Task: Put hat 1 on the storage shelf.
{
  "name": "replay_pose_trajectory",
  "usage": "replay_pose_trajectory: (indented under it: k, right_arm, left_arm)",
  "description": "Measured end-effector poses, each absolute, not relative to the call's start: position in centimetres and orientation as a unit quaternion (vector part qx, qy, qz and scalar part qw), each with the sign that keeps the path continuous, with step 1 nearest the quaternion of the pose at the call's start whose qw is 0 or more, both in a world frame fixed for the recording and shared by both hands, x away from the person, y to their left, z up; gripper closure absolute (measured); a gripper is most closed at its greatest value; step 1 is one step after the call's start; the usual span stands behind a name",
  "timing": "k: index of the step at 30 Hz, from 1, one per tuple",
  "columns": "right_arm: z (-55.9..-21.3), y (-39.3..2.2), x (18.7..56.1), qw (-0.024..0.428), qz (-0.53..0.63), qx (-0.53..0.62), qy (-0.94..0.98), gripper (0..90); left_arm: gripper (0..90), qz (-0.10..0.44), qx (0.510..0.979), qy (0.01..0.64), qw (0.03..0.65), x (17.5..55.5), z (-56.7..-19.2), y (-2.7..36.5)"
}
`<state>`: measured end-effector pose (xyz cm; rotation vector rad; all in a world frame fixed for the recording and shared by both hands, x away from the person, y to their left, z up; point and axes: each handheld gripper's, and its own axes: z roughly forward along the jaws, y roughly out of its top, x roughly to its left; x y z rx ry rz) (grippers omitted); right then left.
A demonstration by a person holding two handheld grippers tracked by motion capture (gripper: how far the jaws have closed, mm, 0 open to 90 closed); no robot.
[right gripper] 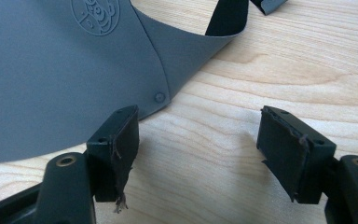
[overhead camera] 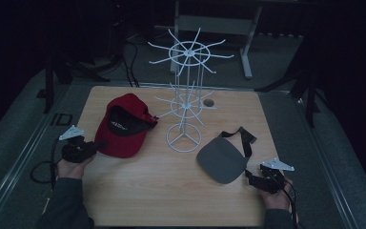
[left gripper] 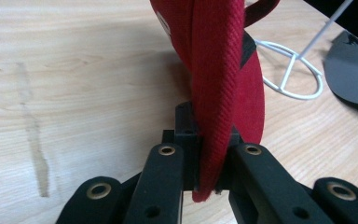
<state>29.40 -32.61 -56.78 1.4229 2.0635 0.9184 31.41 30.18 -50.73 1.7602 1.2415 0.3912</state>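
High view: left gripper (overhead camera: pixel 91 148) pinches red cap (overhead camera: pixel 122 125) brim at the table's (overhead camera: pixel 171 191) left edge; white wire rack (overhead camera: pixel 185 102) stands just right, so lift before swinging.
Left gripper view: jaws pressed on brim edge; keep grip deep.
Right gripper view: right gripper (right gripper: pixel 198 144) spread, beside grey visor (right gripper: pixel 51 70), bare wood between.

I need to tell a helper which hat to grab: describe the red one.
On the wooden table, look left of the white wire stand. The red cap lies there, its brim clamped in the left gripper; the other hat is a flat grey visor.
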Motion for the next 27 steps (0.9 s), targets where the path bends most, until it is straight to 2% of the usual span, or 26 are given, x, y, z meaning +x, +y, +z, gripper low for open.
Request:
replay_pose_trajectory:
  k: [27]
  right_arm:
    - [-56.8, -32.6, 29.4, 0.234, 0.334, 0.518, 0.752, 29.4]
  left_arm:
    - [85.8, 0.208, 0.702, 0.484, 0.479, 31.7, -47.7, 30.1]
